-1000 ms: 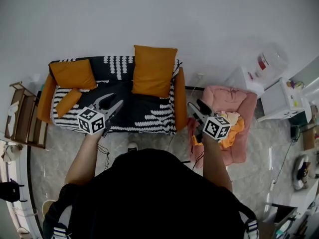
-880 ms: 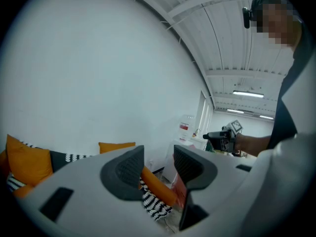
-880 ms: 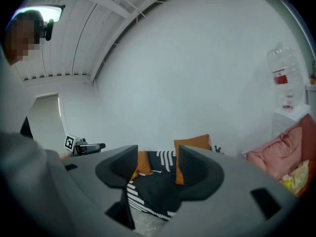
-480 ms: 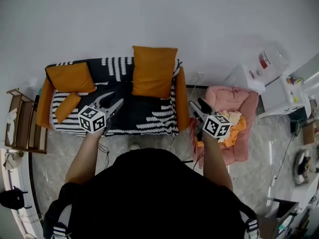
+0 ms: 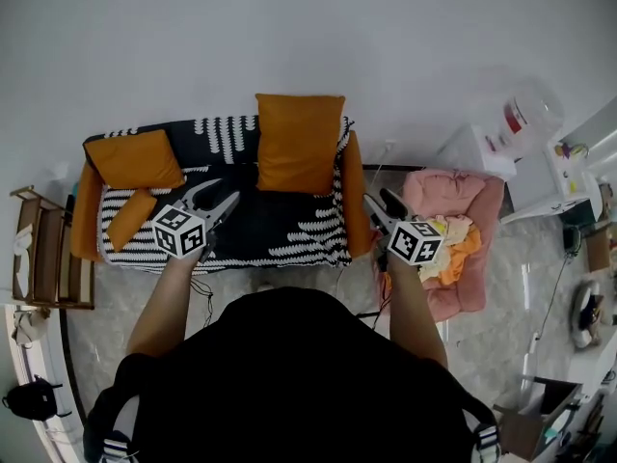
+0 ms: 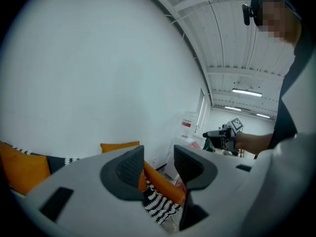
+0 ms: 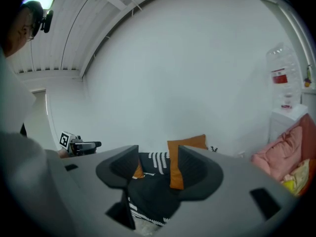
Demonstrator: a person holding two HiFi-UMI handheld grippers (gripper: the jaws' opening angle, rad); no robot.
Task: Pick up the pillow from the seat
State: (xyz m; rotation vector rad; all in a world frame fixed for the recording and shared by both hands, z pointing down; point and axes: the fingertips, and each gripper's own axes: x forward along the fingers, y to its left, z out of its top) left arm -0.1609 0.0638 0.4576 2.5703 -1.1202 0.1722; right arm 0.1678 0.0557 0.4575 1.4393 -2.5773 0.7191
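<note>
Three orange pillows lie on the black-and-white patterned sofa (image 5: 289, 225). A large pillow (image 5: 299, 143) leans upright on the backrest, a second pillow (image 5: 133, 159) sits at the left end, and a small one (image 5: 130, 218) lies below it. My left gripper (image 5: 214, 195) hovers over the seat's middle, jaws drawn close together with nothing between them. My right gripper (image 5: 379, 204) hangs open and empty by the sofa's right arm. In the right gripper view the large pillow (image 7: 187, 143) shows beyond the right gripper (image 7: 158, 162). The left gripper (image 6: 158, 157) points along the sofa towards the right.
A pink armchair (image 5: 453, 196) with orange and yellow cloth (image 5: 455, 249) on it stands right of the sofa. A wooden rack (image 5: 43, 249) stands at the left, and a white cabinet with a water bottle (image 5: 525, 114) at the back right. A black bag (image 5: 34, 398) lies on the floor.
The head view has shifted a little, so the sofa sits slightly further left. Both grippers stay in nearly the same places, holding nothing.
</note>
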